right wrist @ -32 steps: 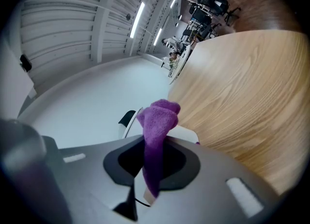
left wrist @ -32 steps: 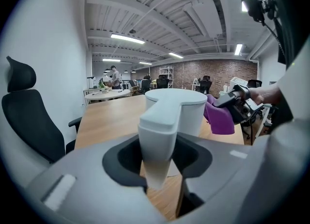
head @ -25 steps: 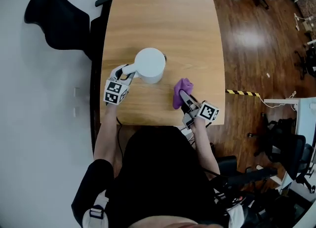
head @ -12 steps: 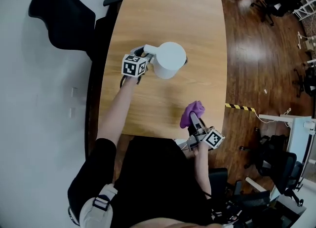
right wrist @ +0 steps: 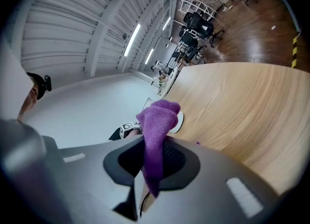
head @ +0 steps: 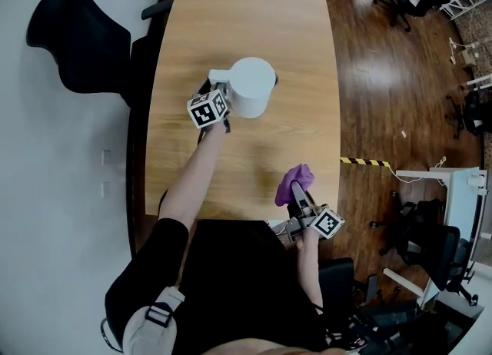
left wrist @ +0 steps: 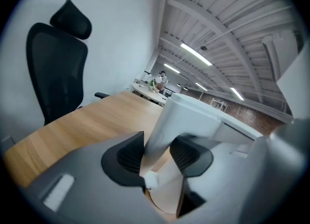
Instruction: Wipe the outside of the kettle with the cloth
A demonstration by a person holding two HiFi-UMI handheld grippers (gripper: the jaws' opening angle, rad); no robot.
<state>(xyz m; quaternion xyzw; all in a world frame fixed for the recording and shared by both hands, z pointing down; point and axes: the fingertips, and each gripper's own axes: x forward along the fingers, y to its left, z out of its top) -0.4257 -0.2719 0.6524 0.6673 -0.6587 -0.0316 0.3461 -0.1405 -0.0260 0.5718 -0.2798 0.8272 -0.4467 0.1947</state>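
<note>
Pale wood tabletop (head: 246,23) carries everything, with a white wall (head: 46,192) along its left edge and glossy dark floorboards (head: 384,77) to its right.

The left gripper (head: 212,88) is clamped on the handle (left wrist: 164,131) of the white kettle (head: 252,87). Its jaws have just been closing slightly, and both pads press against the handle's sides. The kettle stands upright near the table's middle.

The right gripper (head: 300,200) hangs over the near edge, its jaws pinched on a purple cloth (head: 294,183) that bunches up above them. Cloth and kettle are well apart, with only bare tabletop between them.

A black office chair (head: 77,38) sits at the table's far left corner, by the wall. A strip of yellow-and-black tape (head: 363,162) lies on the floor just beyond the table's right edge, and more dark office chairs (head: 427,230) stand further right.
</note>
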